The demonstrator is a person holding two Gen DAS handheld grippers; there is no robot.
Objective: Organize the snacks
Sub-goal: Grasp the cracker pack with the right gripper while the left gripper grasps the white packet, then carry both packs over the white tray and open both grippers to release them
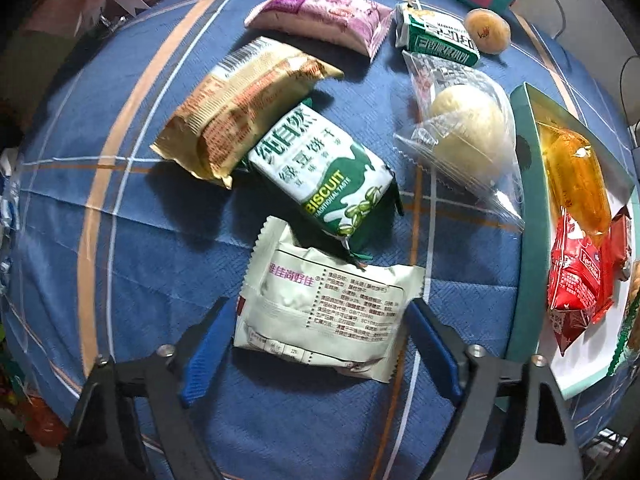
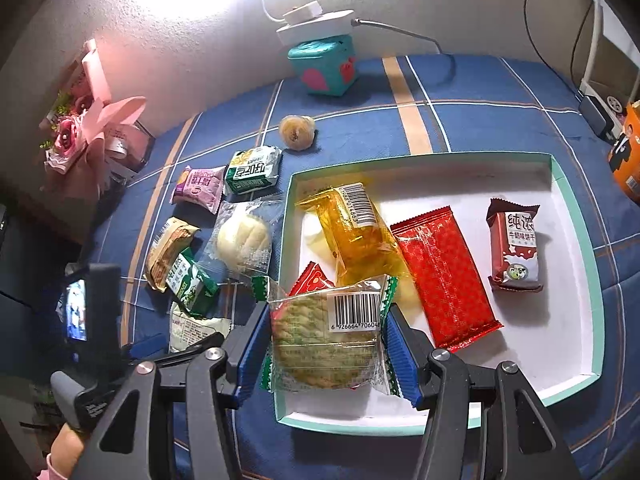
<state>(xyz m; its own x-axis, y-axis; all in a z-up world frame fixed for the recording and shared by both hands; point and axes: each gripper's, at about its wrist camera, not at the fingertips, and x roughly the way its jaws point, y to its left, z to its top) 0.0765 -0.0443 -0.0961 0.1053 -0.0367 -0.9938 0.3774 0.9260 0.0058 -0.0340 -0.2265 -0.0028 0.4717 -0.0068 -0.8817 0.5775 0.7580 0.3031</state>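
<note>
My left gripper points down at the blue cloth, jaws apart, astride a pale green snack packet lying flat. The pads stand at its two side edges and the wrapper shows no squeeze. My right gripper is shut on a clear-wrapped round biscuit packet with green ends, held over the near left corner of the teal-rimmed tray. In the tray lie an orange-wrapped snack, a red flat packet and a dark red biscuit pack.
Loose on the cloth lie a green biscuit pack, a tan packet, a purple packet, a wrapped white bun, a green-white packet and a round pastry. Against the wall stand a teal box and a pink bouquet.
</note>
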